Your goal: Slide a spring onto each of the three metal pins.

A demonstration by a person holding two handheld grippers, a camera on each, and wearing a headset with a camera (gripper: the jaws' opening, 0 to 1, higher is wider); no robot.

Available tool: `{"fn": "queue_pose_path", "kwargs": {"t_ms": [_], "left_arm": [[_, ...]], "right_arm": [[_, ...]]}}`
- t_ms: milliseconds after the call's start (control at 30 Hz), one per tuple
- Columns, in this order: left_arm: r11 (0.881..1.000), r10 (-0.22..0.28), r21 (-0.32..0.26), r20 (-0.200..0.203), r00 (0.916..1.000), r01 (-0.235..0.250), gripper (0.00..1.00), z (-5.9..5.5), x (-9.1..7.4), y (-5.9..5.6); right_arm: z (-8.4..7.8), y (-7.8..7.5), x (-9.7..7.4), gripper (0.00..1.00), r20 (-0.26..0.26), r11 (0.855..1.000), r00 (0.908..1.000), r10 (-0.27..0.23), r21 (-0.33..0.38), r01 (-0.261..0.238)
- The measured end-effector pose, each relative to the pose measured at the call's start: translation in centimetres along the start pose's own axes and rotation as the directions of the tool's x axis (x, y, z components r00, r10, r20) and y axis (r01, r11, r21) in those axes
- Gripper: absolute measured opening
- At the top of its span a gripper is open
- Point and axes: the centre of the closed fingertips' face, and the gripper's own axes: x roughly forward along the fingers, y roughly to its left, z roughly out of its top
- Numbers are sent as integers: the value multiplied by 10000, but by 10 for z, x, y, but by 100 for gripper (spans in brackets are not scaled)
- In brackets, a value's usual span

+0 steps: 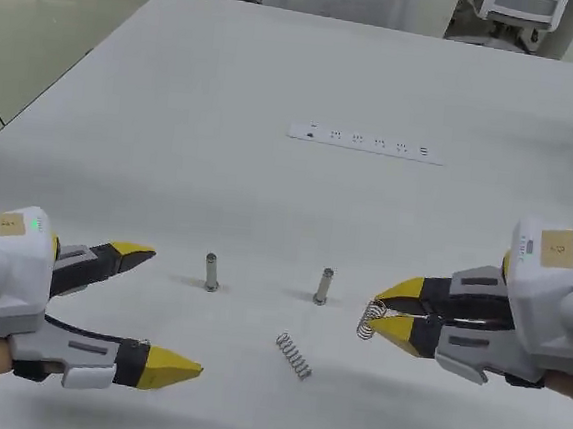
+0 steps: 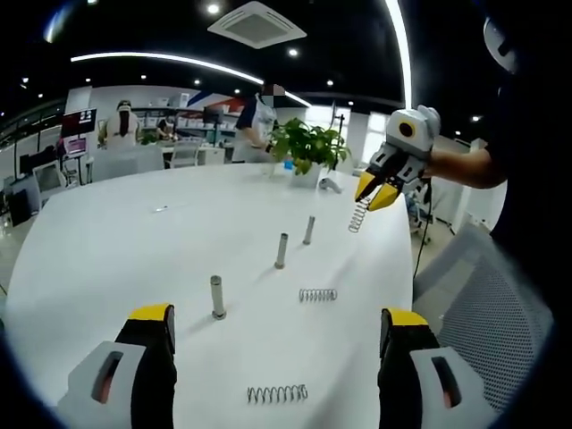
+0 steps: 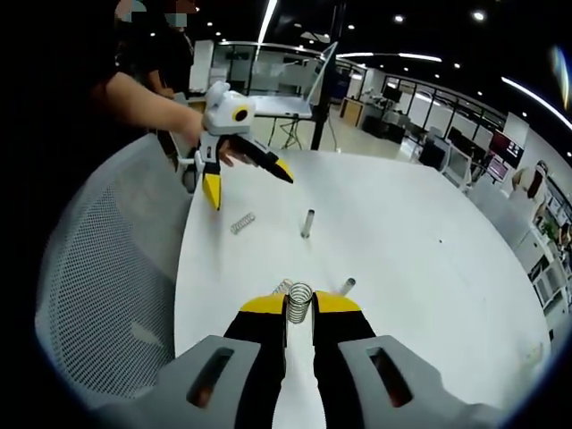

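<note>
Currently the right gripper [image 1: 386, 312] has its jaws nearly closed on one end of a spring [image 1: 369, 320]. The rest of the coil hangs free off the tips, toward the table [image 1: 279, 73].

Key relation: the nearest pin [image 1: 323, 286] stands upright just left of that spring in the head view, close but not touching. The spring's long axis runs steeply down with a slight lean, so it is roughly parallel to the pin but not over it.

Judgement: the free end has to go above the pin top, shift left until coaxial, then lower. Whether the free end sits higher than the pin top, cannot tell from these angles. The right gripper view puts that pin just past the tips.

The left gripper [image 1: 158, 311] is wide open and holds nothing. It hovers low at the left, well apart from that pin, so the right one is clearly nearer.

The second pin [image 1: 211, 271] is bare, between the grippers. The third pin [image 2: 217, 297] is bare too, closest to the left jaws.

A loose spring [image 1: 294, 356] lies flat in front of the two pins, axis diagonal. Another loose spring [image 2: 277, 393] lies near the left jaws.
</note>
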Motion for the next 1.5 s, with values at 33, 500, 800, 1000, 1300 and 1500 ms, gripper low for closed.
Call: {"fn": "queue_pose_path", "kwargs": {"t_ms": [33, 500, 800, 1000, 1300, 1500], "left_arm": [[10000, 27, -42, 8, 10000, -27, 94, 0, 0, 1], [9998, 129, -130, 25, 9999, -129, 98, 0, 1, 2], [9996, 209, -198, 49, 9998, -208, 98, -1, -1, 4], [9995, 239, -210, 52, 9997, -238, 98, -1, -1, 4], [9993, 291, -233, 38, 9996, -290, 98, -2, -3, 5], [9992, 326, -242, 36, 9995, -325, 98, -2, -3, 4]], "right_arm": [[-1, -1, -1, 8, -16, 10000, 10000, -45, 52, 45], [-10, -22, -11, 8, -56, 9967, 9975, -706, 393, 708], [-20, -41, -19, 8, -215, 9912, 9933, -1140, 649, 1151], [-25, -56, -23, 8, -298, 9869, 9902, -1364, 823, 1384], [-34, -82, -27, 8, -415, 9739, 9807, -1910, 1166, 1946], [-41, -92, -26, 7, -507, 9670, 9765, -2094, 1374, 2145]]}}
